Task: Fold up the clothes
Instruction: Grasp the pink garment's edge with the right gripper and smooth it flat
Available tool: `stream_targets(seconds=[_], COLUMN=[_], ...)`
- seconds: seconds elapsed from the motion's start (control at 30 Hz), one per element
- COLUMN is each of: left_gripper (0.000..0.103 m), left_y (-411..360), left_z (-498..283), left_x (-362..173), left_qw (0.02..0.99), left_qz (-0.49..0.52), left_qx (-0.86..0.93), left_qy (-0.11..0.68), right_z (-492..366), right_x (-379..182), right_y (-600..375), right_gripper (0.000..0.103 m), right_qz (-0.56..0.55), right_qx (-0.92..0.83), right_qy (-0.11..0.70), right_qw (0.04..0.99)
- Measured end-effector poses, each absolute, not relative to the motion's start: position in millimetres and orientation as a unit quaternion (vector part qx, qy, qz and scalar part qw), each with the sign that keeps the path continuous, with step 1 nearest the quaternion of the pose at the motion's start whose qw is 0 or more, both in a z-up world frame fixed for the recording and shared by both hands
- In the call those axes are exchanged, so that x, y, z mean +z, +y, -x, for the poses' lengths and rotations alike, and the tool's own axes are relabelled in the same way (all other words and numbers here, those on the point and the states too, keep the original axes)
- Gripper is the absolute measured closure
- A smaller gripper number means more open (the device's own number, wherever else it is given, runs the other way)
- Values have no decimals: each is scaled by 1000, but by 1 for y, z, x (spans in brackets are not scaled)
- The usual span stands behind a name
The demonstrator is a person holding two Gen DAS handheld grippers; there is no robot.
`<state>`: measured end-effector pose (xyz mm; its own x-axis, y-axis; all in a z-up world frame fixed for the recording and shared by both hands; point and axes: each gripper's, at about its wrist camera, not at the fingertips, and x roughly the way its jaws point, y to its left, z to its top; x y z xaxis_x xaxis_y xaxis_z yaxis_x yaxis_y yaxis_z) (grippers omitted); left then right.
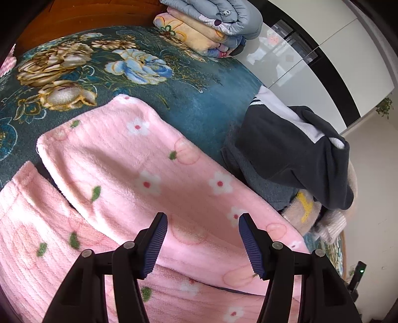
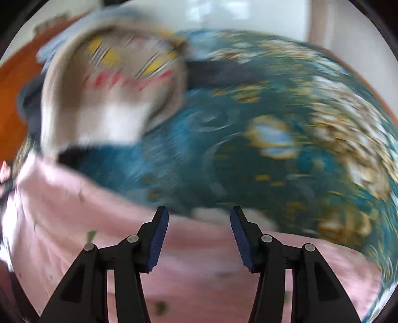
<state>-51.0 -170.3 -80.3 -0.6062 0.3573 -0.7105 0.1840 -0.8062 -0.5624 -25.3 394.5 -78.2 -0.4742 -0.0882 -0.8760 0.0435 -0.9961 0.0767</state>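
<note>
Pink fleece pajama trousers (image 1: 139, 169) with white flowers lie spread on a teal floral bedspread (image 1: 194, 99), both legs pointing away, one leg partly folded over. My left gripper (image 1: 202, 238) is open and empty, hovering over the trousers near their waist end. In the blurred right wrist view, my right gripper (image 2: 199, 233) is open and empty above the edge of the pink trousers (image 2: 99, 238), with the bedspread (image 2: 223, 154) beyond.
A dark grey and white garment (image 1: 293, 149) lies piled on a beige fleece item (image 1: 303, 208) at the bed's right edge; the beige item also shows in the right wrist view (image 2: 112, 87). Folded quilts (image 1: 206, 22) are stacked at the far end. White wardrobe doors (image 1: 323, 49) stand beyond.
</note>
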Motion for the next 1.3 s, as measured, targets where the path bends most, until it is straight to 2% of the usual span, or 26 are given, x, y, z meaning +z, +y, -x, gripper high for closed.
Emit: stream_targets(seconds=[0.2,0.4,0.47,0.5,0.53,0.57,0.63,0.7,0.87,1.0,1.13,1.17,1.2,1.23,1.27,1.3], left_gripper=[39,39,39,39,39,39,39,39,39,39,39,39,39,39,39,39], left_y=[-173,-174,-174,-175,-175,-176,-177,-178,-183,-190,-197,-197,-196,-196,-195,-194], left_z=[52,51,51,51,51,51,51,50,51,51,49,48,48,48,47,46], left_x=[-84,-84,-84,-84,-84,-84,-84,-85,-84,-82,-78,-77,-75,-74,-73,-72], left_qw=[49,49,49,48,48,48,47,47,44,43,50,52,55,57,60,61], left_qz=[448,447,447,447,447,447,447,447,443,437,429,427,425,424,422,421], left_qx=[835,834,834,834,834,833,833,832,832,831,831,831,832,833,833,834], left_qy=[-315,-320,-320,-320,-321,-322,-323,-324,-331,-341,-351,-352,-352,-352,-352,-350], right_z=[25,18,12,10,7,5,3,6,45,78,84,83,82,78,70,63], right_x=[-84,-91,-91,-89,-88,-87,-84,-75,-46,-72,-90,-88,-84,-78,-68,-58], right_y=[349,331,328,325,322,319,312,310,318,309,314,316,319,320,320,320], right_gripper=[50,50,57,65,81,90,93,94,96,96,95,93,79,53,40,40], right_qz=[-509,-514,-515,-515,-515,-516,-509,-487,-427,-459,-476,-475,-472,-464,-452,-439], right_qx=[-855,-850,-849,-849,-849,-848,-850,-861,-893,-874,-868,-870,-872,-876,-881,-887], right_qy=[61,94,97,100,104,107,128,150,130,134,95,84,75,73,74,75], right_qw=[80,74,67,62,57,52,36,17,-53,-84,-101,-104,-106,-110,-117,-124])
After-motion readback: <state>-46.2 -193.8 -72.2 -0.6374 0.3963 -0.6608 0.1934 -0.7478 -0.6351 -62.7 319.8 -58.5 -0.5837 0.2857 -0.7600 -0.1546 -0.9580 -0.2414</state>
